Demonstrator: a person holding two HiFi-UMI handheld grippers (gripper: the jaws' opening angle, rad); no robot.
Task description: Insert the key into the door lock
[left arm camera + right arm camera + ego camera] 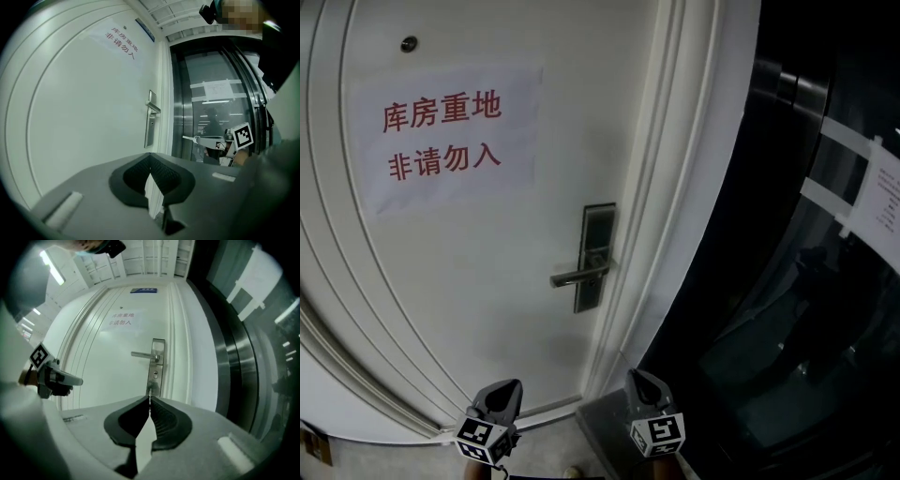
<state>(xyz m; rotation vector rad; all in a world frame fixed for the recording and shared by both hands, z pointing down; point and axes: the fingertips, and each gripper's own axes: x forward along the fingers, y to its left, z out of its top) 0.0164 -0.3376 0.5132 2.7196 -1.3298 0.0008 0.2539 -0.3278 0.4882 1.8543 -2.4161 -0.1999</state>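
While the right gripper (149, 400) clenches what seems a small metal key (150, 391), well apart from the steel lock plate (157, 363), insertion is pending; left gripper (150, 157) clenched, empty.

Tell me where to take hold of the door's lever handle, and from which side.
Grip the lever handle on its straight bar near the free end, away from the lock plate. The bar lies level and stands off the door, so the left tool, opened, probably does best straight on from the front, one jaw over and one under. The right tool is shut on the key.
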